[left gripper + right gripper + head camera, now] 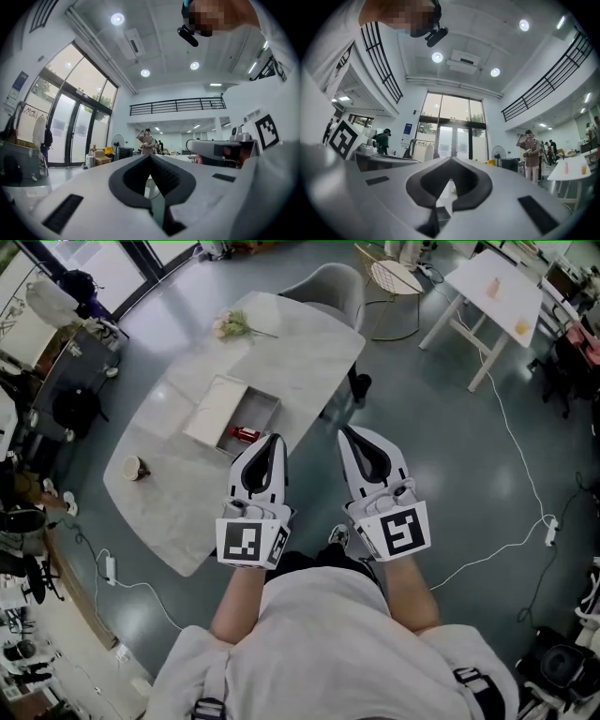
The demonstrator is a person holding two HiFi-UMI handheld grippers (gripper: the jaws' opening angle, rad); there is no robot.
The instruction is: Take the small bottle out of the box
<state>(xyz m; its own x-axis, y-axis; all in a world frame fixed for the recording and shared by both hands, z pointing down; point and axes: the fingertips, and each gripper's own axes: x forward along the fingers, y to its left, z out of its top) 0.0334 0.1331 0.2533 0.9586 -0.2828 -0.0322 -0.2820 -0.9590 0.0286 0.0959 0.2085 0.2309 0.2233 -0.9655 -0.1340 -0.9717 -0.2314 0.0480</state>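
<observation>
Facing white table (187,521), person holds both tools level and short of target, likely lining up the approach. Open box (272,405) mid-table, contents exposed for reach. Left gripper (274,440), right gripper (346,433): jaws closed tip to tip, nothing between. Small bottle (246,435) lying inside box, near corner, just ahead of left gripper.
</observation>
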